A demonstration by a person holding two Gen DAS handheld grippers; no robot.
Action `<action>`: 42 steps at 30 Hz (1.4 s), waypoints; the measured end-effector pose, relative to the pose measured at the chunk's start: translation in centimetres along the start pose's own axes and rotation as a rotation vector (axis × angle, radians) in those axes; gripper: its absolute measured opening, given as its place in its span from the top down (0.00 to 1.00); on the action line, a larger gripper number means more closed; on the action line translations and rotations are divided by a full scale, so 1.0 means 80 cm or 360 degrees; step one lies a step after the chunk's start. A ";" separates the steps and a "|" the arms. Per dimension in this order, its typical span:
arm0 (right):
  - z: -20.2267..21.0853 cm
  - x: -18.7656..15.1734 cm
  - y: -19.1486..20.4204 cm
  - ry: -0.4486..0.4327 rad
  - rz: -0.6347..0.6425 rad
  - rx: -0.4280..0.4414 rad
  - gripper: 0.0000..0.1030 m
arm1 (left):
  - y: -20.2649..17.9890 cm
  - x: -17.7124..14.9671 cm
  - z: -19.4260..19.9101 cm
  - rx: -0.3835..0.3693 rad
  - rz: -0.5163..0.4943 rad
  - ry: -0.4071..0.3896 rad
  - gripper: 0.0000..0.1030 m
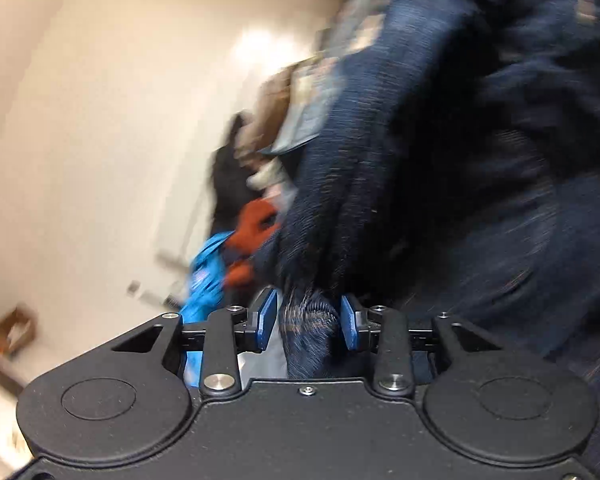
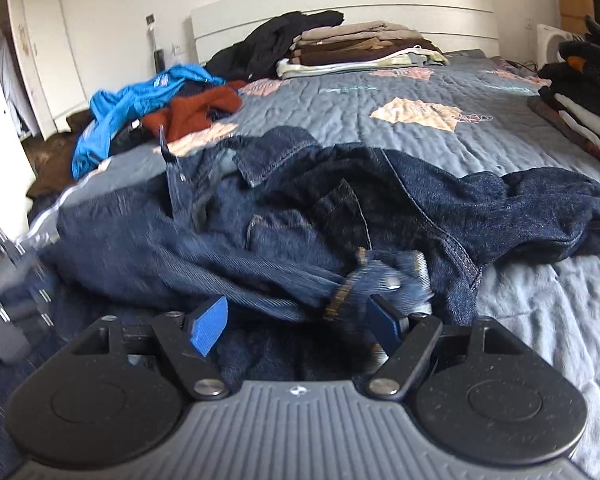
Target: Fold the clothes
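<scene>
A pair of dark blue jeans (image 2: 284, 220) lies crumpled on the grey quilted bed (image 2: 380, 92). My right gripper (image 2: 300, 324) is open, its blue pads wide apart, low over the near edge of the jeans with the waistband button just ahead. In the blurred, tilted left wrist view, my left gripper (image 1: 309, 320) has a bunch of the jeans (image 1: 420, 160) between its blue pads (image 1: 267, 318); the pads stand partly apart around the fabric, which hangs up and to the right.
A blue garment (image 2: 132, 108) and a rust-red one (image 2: 200, 112) lie loose at the bed's left. Folded stacks sit by the white headboard (image 2: 364, 48) and at the right edge (image 2: 580, 96). A black garment (image 2: 276, 40) is heaped at the back.
</scene>
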State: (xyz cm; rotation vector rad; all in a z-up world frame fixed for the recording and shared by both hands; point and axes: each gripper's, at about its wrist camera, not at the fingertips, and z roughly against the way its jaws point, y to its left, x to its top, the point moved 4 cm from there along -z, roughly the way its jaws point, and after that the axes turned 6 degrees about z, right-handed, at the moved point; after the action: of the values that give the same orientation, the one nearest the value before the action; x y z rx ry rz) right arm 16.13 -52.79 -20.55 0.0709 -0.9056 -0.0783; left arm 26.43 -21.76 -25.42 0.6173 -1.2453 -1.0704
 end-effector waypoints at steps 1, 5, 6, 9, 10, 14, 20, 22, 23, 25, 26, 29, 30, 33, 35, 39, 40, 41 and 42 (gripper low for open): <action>-0.002 -0.002 -0.002 0.0008 0.0002 -0.0016 0.27 | 0.010 -0.007 -0.003 0.0027 0.0052 0.0035 0.65; -0.017 -0.013 -0.018 0.0058 -0.0089 -0.0045 0.26 | -0.011 -0.026 -0.020 -0.0103 -0.0078 0.0172 0.65; -0.020 -0.017 -0.021 0.0072 -0.0122 -0.0030 0.26 | -0.019 -0.023 -0.019 -0.0069 -0.0144 0.0156 0.65; -0.025 -0.019 -0.021 0.0086 -0.0122 -0.0043 0.26 | -0.019 -0.004 -0.013 -0.0033 -0.0139 0.0082 0.60; -0.026 -0.019 -0.019 0.0089 -0.0105 -0.0043 0.26 | -0.018 0.003 -0.012 -0.0018 -0.0126 0.0063 0.56; -0.035 -0.018 -0.023 0.0132 -0.0156 -0.0002 0.26 | -0.020 0.019 -0.016 0.0000 -0.0129 0.0018 0.54; -0.024 -0.013 -0.031 0.0183 -0.0174 0.0055 0.25 | -0.005 0.045 -0.003 -0.0034 0.0031 -0.0032 0.54; -0.020 -0.009 -0.033 0.0179 -0.0159 0.0065 0.25 | 0.010 0.057 0.010 -0.0063 0.0171 -0.0067 0.54; -0.019 -0.009 -0.036 0.0169 -0.0190 0.0079 0.25 | 0.015 0.067 0.020 -0.0080 0.0225 -0.0097 0.54; -0.018 -0.009 -0.042 0.0151 -0.0252 0.0108 0.25 | 0.021 0.087 0.040 -0.0118 0.0318 -0.0154 0.54; -0.021 -0.011 -0.042 0.0166 -0.0288 0.0147 0.26 | 0.022 0.097 0.049 -0.0139 0.0357 -0.0180 0.53; -0.031 -0.018 -0.043 0.0213 -0.0396 0.0265 0.26 | 0.017 0.104 0.084 -0.0192 0.0452 -0.0242 0.51; -0.032 -0.019 -0.038 0.0227 -0.0389 0.0282 0.26 | 0.014 0.102 0.093 -0.0206 0.0495 -0.0255 0.47; -0.034 -0.022 -0.022 0.0262 -0.0340 0.0338 0.26 | 0.005 0.093 0.114 -0.0271 0.0637 -0.0227 0.41; -0.034 -0.022 -0.009 0.0264 -0.0228 0.0292 0.26 | -0.003 0.081 0.127 -0.0297 0.0710 -0.0179 0.41; -0.031 -0.024 0.005 0.0266 -0.0083 0.0178 0.26 | -0.007 0.057 0.138 -0.0310 0.0884 -0.0052 0.41; -0.031 -0.025 0.008 0.0269 -0.0059 0.0153 0.26 | -0.004 0.051 0.138 -0.0326 0.0970 -0.0013 0.38; -0.028 -0.024 0.009 0.0257 -0.0050 0.0132 0.26 | -0.001 0.047 0.142 -0.0348 0.1063 0.0025 0.35; -0.025 -0.024 0.010 0.0244 -0.0041 0.0111 0.26 | 0.003 0.038 0.139 -0.0385 0.1170 0.0069 0.31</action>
State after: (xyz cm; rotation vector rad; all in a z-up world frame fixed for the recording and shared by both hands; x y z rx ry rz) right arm 16.60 -51.74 -23.18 0.1514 -0.7539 -0.0645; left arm 15.77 -22.57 -20.98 -0.0230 -1.1431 -0.5650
